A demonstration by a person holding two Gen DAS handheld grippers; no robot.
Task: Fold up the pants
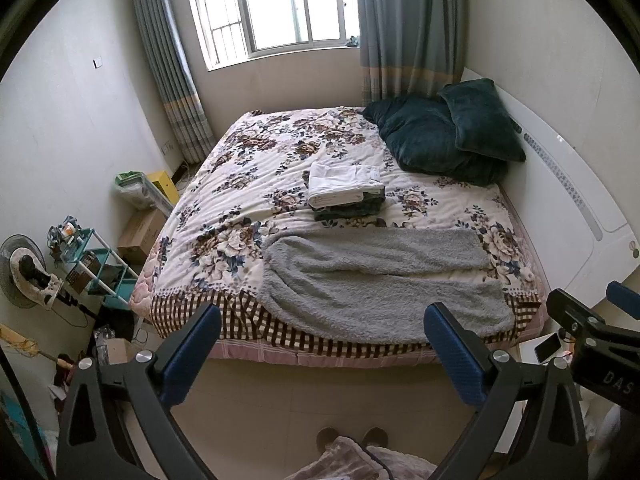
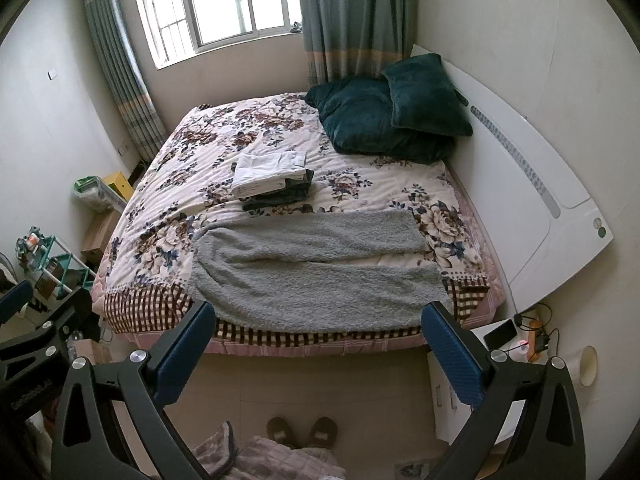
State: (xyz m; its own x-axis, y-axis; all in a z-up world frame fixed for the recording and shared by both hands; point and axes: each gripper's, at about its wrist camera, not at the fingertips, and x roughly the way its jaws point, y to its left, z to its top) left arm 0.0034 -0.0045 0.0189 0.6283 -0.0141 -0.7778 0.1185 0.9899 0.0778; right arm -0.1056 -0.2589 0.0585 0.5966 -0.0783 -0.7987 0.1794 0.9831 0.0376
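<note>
Grey fleecy pants (image 1: 376, 280) lie spread flat on the near part of the bed (image 1: 248, 184), waist to the left, two legs running right with a gap between them. They also show in the right wrist view (image 2: 316, 272). My left gripper (image 1: 322, 324) is open and empty, held above the floor in front of the bed's near edge. My right gripper (image 2: 320, 322) is open and empty at the same height; it shows at the right edge of the left wrist view (image 1: 592, 328).
A stack of folded clothes (image 1: 344, 190), white on dark, sits mid-bed behind the pants. Two dark green pillows (image 1: 448, 136) lean at the white headboard (image 1: 568, 200). A nightstand with a phone (image 2: 500, 334) stands right; shelves and boxes (image 1: 100, 264) left. Slippers (image 2: 302, 432) on the floor.
</note>
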